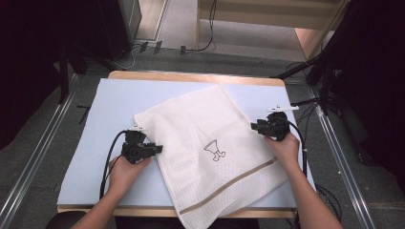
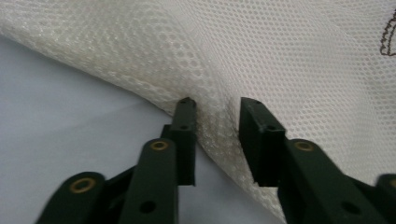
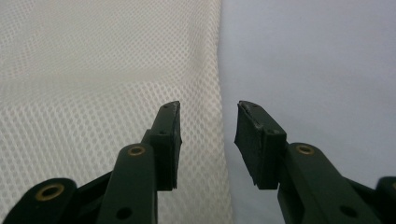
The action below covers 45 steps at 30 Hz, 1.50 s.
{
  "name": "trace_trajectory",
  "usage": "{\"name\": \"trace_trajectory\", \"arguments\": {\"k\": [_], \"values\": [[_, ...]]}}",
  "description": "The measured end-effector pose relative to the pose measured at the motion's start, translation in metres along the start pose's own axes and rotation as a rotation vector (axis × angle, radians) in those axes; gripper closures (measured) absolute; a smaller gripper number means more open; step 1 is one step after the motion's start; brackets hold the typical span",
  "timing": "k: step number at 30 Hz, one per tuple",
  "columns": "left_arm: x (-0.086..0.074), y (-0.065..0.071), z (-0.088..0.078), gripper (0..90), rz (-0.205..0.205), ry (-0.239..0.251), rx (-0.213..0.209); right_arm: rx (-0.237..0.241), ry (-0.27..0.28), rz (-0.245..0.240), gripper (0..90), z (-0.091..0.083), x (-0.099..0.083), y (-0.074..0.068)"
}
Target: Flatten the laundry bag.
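The left gripper (image 1: 154, 149) sits at the left edge of the white waffle-weave cloth with a tan stripe and a small line drawing (image 1: 210, 152), which lies spread at an angle across the pale blue mat (image 1: 110, 109) covering the wooden worktop (image 1: 191, 76). In the left gripper view its jaws stand partly spread with the cloth's edge (image 2: 212, 126) bunched between them. One pad seems to touch the fabric, but the pads do not yet press it from both sides, so nothing is pinched.

The cloth's body lies ahead of and to the right of this gripper, lifting in a soft ridge just beyond the fingertips (image 2: 187, 105). Its lower corner hangs over the near edge of the worktop.

The right gripper (image 1: 255, 126) is at the cloth's opposite, right-hand edge. In the right gripper view its jaws are spread and hold nothing. The cloth edge (image 3: 219, 93) runs straight ahead between them, fabric under the left jaw and bare mat under the right.

The step in hand looks like taking hold of the two side edges, probably to fold or straighten the cloth. The next move likely calls for the left gripper to close fully on the gathered edge. The right should probably dip lower, so the edge sits between its pads, then close before either hand lifts.
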<state>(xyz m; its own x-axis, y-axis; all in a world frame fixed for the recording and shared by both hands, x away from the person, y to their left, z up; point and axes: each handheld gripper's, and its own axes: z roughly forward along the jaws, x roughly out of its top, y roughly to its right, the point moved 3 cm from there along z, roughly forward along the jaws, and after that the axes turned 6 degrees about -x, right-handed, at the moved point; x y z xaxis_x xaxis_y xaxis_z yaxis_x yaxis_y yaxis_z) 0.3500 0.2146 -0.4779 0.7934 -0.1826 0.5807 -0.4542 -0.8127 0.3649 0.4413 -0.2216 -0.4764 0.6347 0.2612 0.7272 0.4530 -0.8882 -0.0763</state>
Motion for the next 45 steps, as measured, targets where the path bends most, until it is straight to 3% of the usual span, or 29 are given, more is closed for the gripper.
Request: {"name": "trace_trajectory", "arguments": {"k": [3, 6, 9, 16, 23, 24, 26, 27, 28, 31, 37, 40, 45], "values": [[0.004, -0.001, 0.003, 83.1, 0.003, -0.024, -0.029, 0.006, -0.008, 0.016, 61.9, -0.002, -0.003, 0.003], [0.011, -0.006, -0.001, 86.1, 0.008, -0.043, -0.048, 0.018, -0.002, 0.021, 61.8, -0.004, -0.004, 0.001], [0.018, -0.013, -0.005, 86.6, 0.007, -0.026, -0.04, 0.025, 0.004, 0.009, 61.9, -0.005, -0.004, -0.003], [0.045, -0.043, -0.012, 86.8, 0.0, -0.003, -0.036, 0.056, 0.004, -0.019, 61.7, -0.011, -0.008, -0.021], [0.069, -0.069, -0.011, 86.9, 0.014, 0.017, 0.021, 0.082, -0.009, -0.054, 61.5, -0.011, -0.014, -0.041], [0.075, -0.078, -0.01, 86.8, 0.008, 0.016, 0.024, 0.091, -0.01, -0.065, 61.4, -0.011, -0.015, -0.047], [0.078, -0.082, -0.01, 86.7, 0.007, 0.028, 0.028, 0.094, -0.01, -0.071, 61.3, -0.011, -0.016, -0.049], [0.081, -0.09, -0.009, 86.3, -0.022, 0.055, 0.013, 0.098, -0.019, -0.083, 61.0, -0.011, -0.019, -0.055], [0.081, -0.093, -0.008, 85.9, -0.035, 0.044, 0.002, 0.097, -0.021, -0.091, 60.8, -0.011, -0.02, -0.056], [0.08, -0.095, -0.007, 83.9, -0.034, 0.039, -0.006, 0.093, -0.026, -0.098, 60.5, -0.012, -0.022, -0.058], [0.079, -0.09, -0.016, 66.6, -0.037, 0.053, -0.012, 0.096, -0.028, -0.066, 59.3, -0.014, -0.027, -0.053], [0.073, -0.085, -0.024, 62.7, -0.03, 0.053, -0.009, 0.096, -0.029, -0.049, 59.3, -0.017, -0.03, -0.051], [0.054, -0.072, -0.038, 56.9, -0.014, 0.048, 0.004, 0.087, -0.014, -0.066, 57.0, -0.03, -0.034, -0.053]]}}
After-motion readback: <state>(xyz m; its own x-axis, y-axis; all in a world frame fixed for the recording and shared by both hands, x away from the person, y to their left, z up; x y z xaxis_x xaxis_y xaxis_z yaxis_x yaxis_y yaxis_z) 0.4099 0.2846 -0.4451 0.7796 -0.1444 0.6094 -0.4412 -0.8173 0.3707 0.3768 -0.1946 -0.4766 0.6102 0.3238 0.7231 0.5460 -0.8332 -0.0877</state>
